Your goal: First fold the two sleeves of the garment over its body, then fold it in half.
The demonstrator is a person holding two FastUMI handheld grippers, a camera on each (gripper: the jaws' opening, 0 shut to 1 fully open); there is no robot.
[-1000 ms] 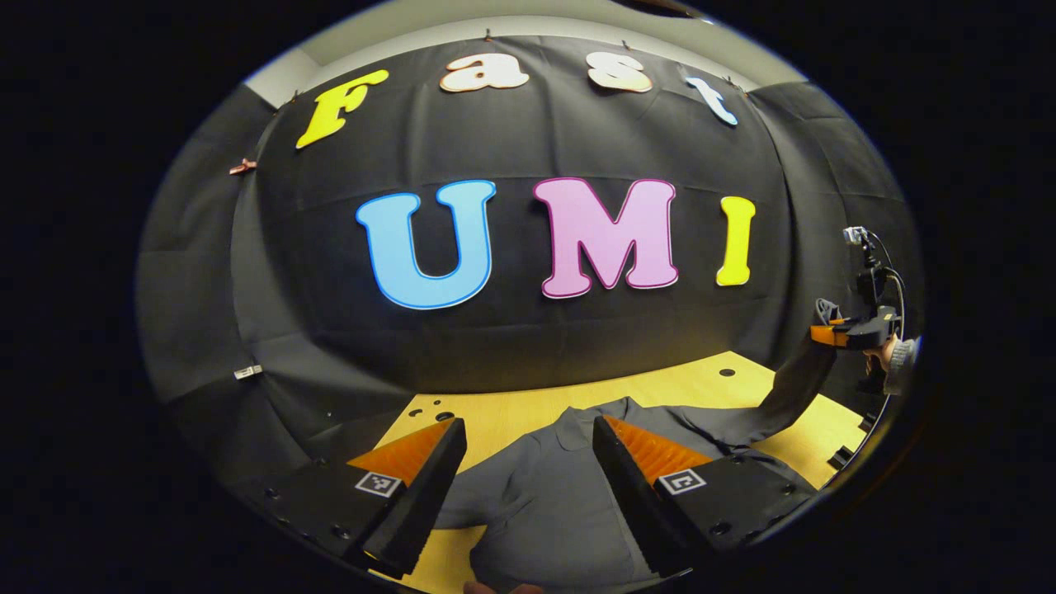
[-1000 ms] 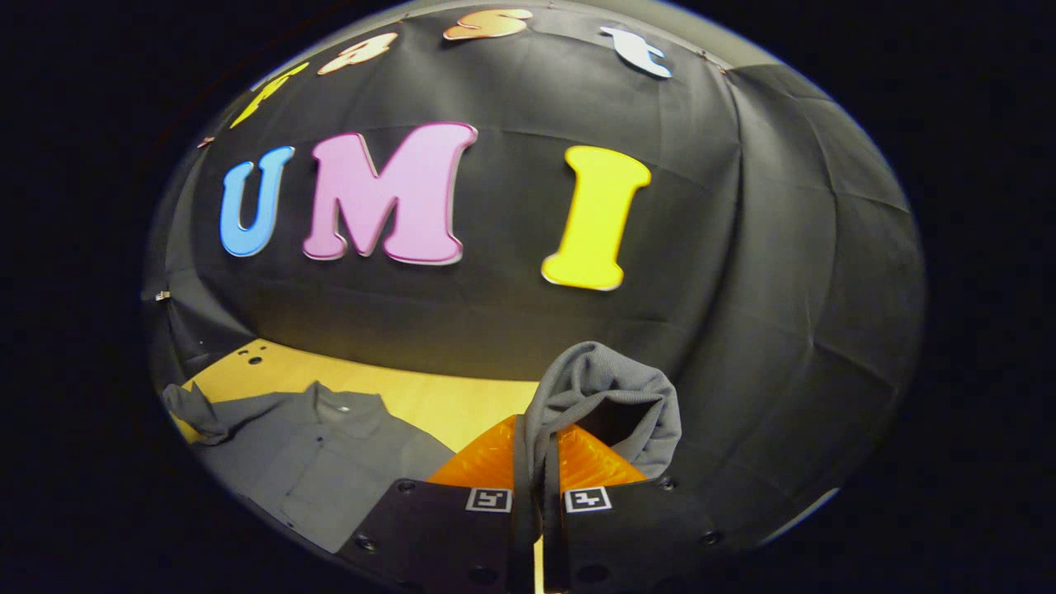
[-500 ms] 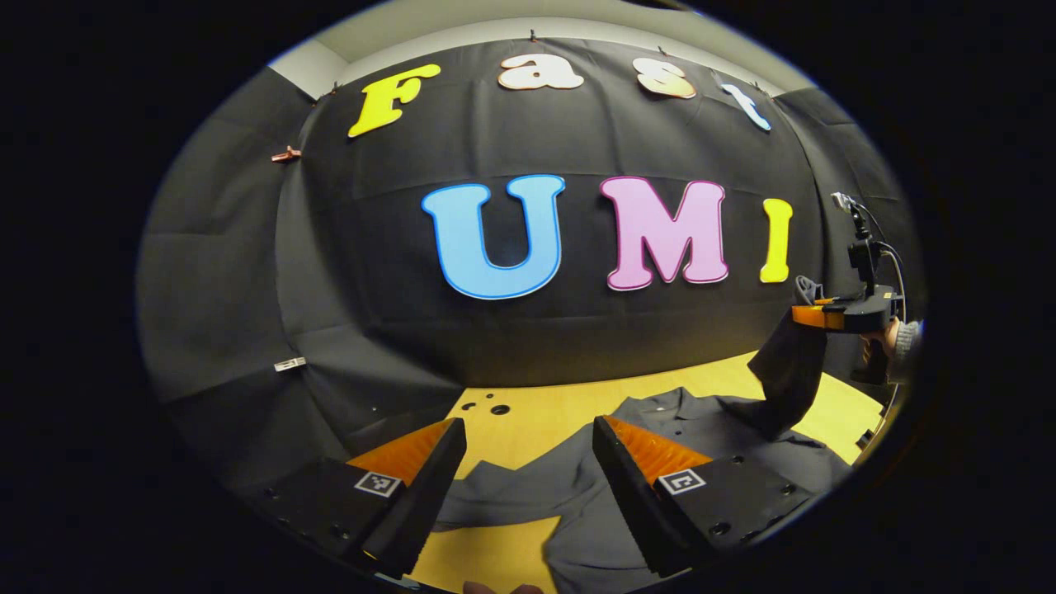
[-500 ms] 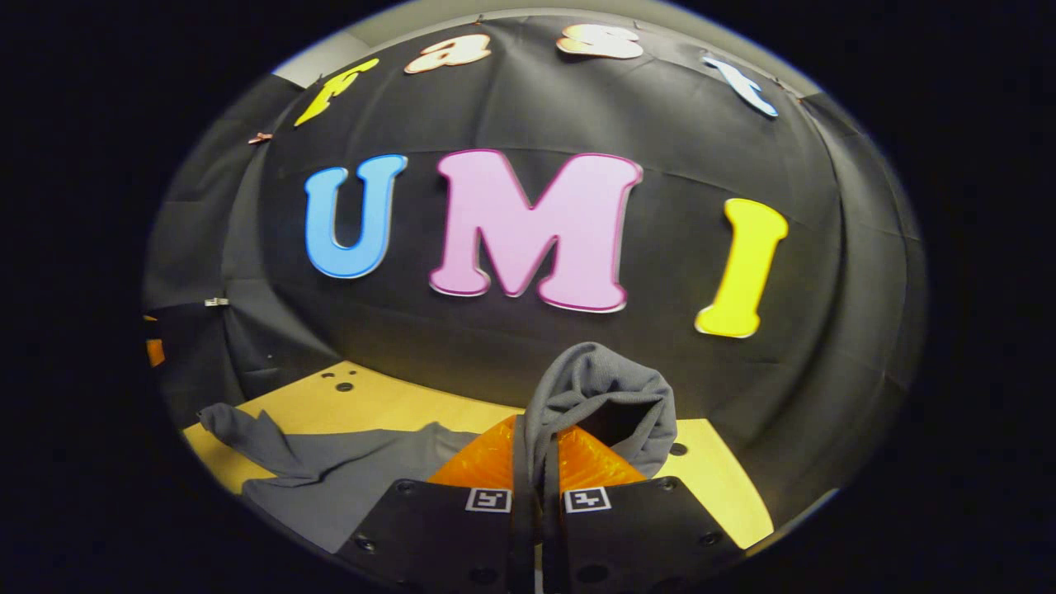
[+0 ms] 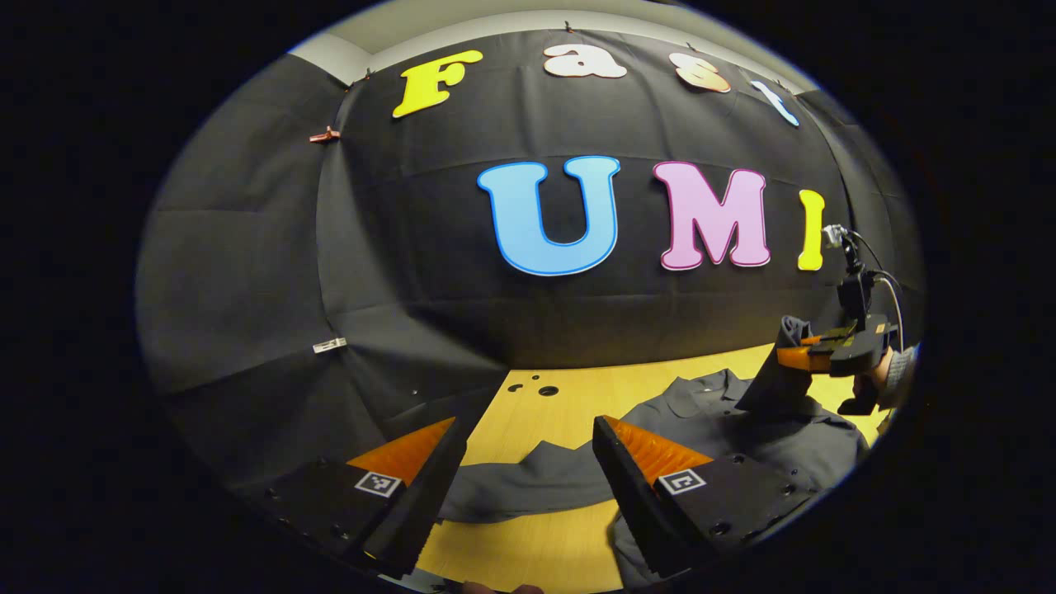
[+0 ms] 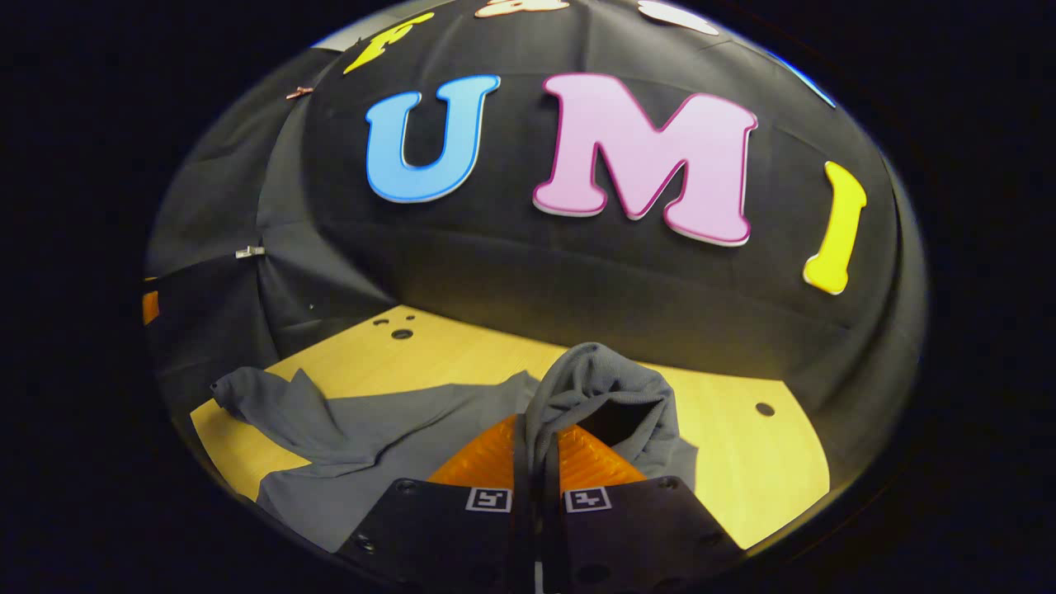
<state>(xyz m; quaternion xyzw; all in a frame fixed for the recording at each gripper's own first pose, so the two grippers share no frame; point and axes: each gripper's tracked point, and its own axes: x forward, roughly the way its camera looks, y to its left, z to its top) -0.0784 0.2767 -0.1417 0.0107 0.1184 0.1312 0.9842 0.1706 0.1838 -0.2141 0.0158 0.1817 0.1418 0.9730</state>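
A dark grey shirt [image 5: 726, 421] lies on the wooden table [image 5: 569, 396]. Its left sleeve [image 5: 528, 487] stretches flat toward my left gripper [image 5: 524, 462], which is open above it with nothing between its fingers. My right gripper [image 6: 536, 445] is shut on the cuff of the other sleeve [image 6: 606, 396], bunched above its fingertips. In the left gripper view, that gripper [image 5: 796, 356] holds the sleeve [image 5: 771, 384] lifted over the shirt body, with a hand [image 5: 887, 375] behind it. In the right gripper view the shirt [image 6: 371, 445] spreads to the left, its far sleeve [image 6: 272, 404] crumpled.
The table [image 6: 742, 462] has small round holes [image 5: 536, 388] near its back left corner and one hole [image 6: 765, 409] on the right. Black cloth walls [image 5: 264, 289] close the booth behind and at both sides.
My right gripper has carried the sleeve cuff lower and inward over the shirt body. My left gripper has shifted left, still open, so the flat left sleeve now lies between its fingers' line.
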